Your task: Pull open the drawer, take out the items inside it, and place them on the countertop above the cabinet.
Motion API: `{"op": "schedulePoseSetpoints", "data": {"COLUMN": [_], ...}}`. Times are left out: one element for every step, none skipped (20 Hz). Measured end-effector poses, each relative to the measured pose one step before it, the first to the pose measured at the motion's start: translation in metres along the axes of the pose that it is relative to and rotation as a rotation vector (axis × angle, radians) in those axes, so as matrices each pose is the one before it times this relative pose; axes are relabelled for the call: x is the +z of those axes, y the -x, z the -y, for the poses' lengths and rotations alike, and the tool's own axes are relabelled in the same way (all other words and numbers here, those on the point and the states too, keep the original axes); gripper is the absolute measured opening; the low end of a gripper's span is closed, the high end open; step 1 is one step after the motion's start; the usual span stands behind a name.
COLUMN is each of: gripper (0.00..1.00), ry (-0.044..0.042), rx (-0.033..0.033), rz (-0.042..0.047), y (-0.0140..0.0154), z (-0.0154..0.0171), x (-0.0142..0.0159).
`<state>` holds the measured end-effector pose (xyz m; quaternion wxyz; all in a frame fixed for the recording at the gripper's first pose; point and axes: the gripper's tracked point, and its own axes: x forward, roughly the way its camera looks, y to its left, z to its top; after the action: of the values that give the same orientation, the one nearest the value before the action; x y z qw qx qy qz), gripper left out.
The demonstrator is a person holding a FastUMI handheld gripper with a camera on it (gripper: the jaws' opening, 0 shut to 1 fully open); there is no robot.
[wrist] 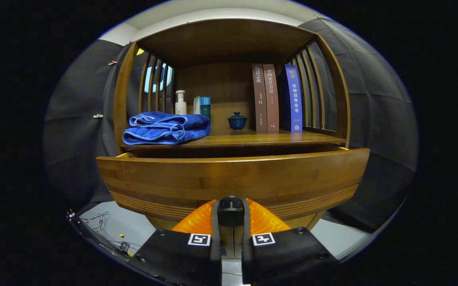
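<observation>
Gripper (231,212) jaws clenched on the drawer knob (231,205), low on the near drawer front (233,176), drawer partly out beneath the tabletop (253,139). Best pulled straight and level; contents hidden.

Light is dim and warm, falling from above and in front. The drawer front (233,174) shows a soft sheen, and the slot behind its top edge lies in deep shadow. A faint reflection of the blue book (293,99) glows on the surface (253,137). Focus is sharp at centre; fisheye bending bows the cabinet's posts toward 3 and 9 o'clock. The tool (231,212), pinched on the drawer knob (231,203), looks slightly soft.
</observation>
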<state>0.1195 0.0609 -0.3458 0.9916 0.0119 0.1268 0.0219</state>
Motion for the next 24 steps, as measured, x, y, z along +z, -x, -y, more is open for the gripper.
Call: {"op": "schedulePoseSetpoints", "data": {"gripper": [0.24,0.24,0.24,0.24,0.24,0.24,0.24,0.24,0.24,0.24,0.24,0.23,0.24,0.24,0.23,0.24,0.24,0.24,0.24,0.27,0.37,0.48,0.58,0.68], "ry": [-0.00335,-0.00167,0.00132,0.00181,0.00227,0.00092,0.00289,0.0024,-0.00193,-0.0029,-0.00291,-0.00362,0.0006,0.00181,-0.00791,-0.0015,0.00309,0.00608,0.0029,0.00031,-0.00337,-0.01113,-0.01119,-0.00633], "rx": [-0.00089,-0.00054,-0.00077,-0.00036,-0.00042,0.00038,0.00037,0.00045,0.00048,-0.0007,-0.00251,0.00111,0.00048,-0.00118,0.00032,0.00055,-0.00008,-0.00202,-0.00148,0.0008,-0.00268,-0.00304,0.00432,0.00266], "rz": [0.00048,0.00083,-0.00046,0.00048,-0.00411,0.00108,-0.00055,-0.00524,-0.0014,0.00013,-0.00128,0.0,-0.00269,-0.00783,0.00885,-0.00153,0.00201,0.00084,0.00164,-0.00239,0.00242,0.00884,0.00592,-0.00542], "y": [0.00919,0.00828,0.00573,0.00525,0.00988,0.00499,0.00542,0.00382,0.00371,0.0046,0.00289,0.002,0.0022,0.00179,0.00118,-0.00198,0.00205,0.00033,-0.00015,-0.00127,0.00221,0.00541,-0.00464,0.00121], "z": [0.00021,0.00036,0.00019,-0.00021,0.00008,0.00041,0.00014,0.00041,0.00012,-0.00005,0.00056,-0.00025,-0.00021,0.00089,0.00051,0.00004,-0.00062,0.00033,0.0003,0.00034,0.0006,0.00358,-0.00092,-0.00074], "x": [-0.00178,-0.00149,-0.0006,-0.00068,-0.00287,-0.00083,-0.00051,-0.00132,-0.00094,-0.00059,-0.00116,-0.0017,-0.0023,-0.00445,-0.00034,0.00124,-0.00024,-0.00014,-0.00161,-0.00017,0.00007,0.00195,0.00052,-0.00017]}}
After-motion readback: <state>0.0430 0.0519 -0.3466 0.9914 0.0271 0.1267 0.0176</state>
